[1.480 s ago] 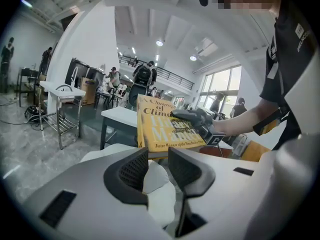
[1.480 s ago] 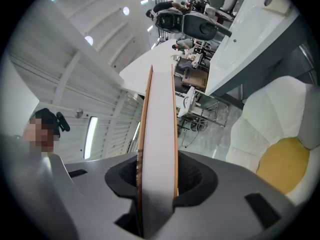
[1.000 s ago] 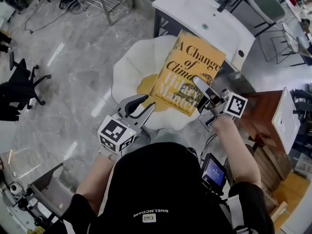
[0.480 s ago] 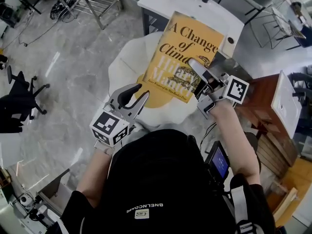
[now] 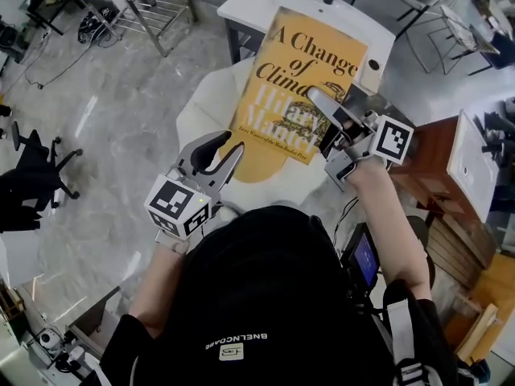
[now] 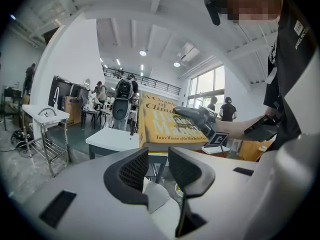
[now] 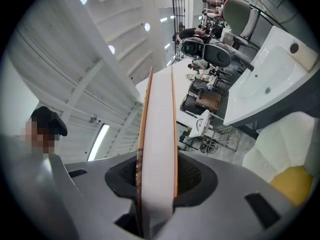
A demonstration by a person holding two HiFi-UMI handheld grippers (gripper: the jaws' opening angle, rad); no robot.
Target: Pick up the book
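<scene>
Holding the book (image 5: 302, 87) near its lower right corner, your right tool (image 5: 319, 109) has one jaw laid across the yellow cover and the other beneath it. In the right gripper view the pale page edge runs straight up between the two pads, which press on it from either side. The book sits in the upper middle of the head view with its cover turned up toward you and the title "A Change of Climate" readable. It tilts so that its top edge points to the upper right. It is lifted off everything below, overlapping a white seat (image 5: 199, 115) with a yellow middle and the white surface (image 5: 257, 2) at the top of the frame. Your left tool (image 5: 228, 147) is at the lower left of the book, just beside its bottom edge but not touching it. In the left gripper view its jaws stand a little apart with nothing between them, and the book shows beyond their tips. A marker cube (image 5: 179, 207) sits on it toward you. A black office chair (image 5: 36, 171) stands on the grey floor (image 5: 121, 119) at the far left.
</scene>
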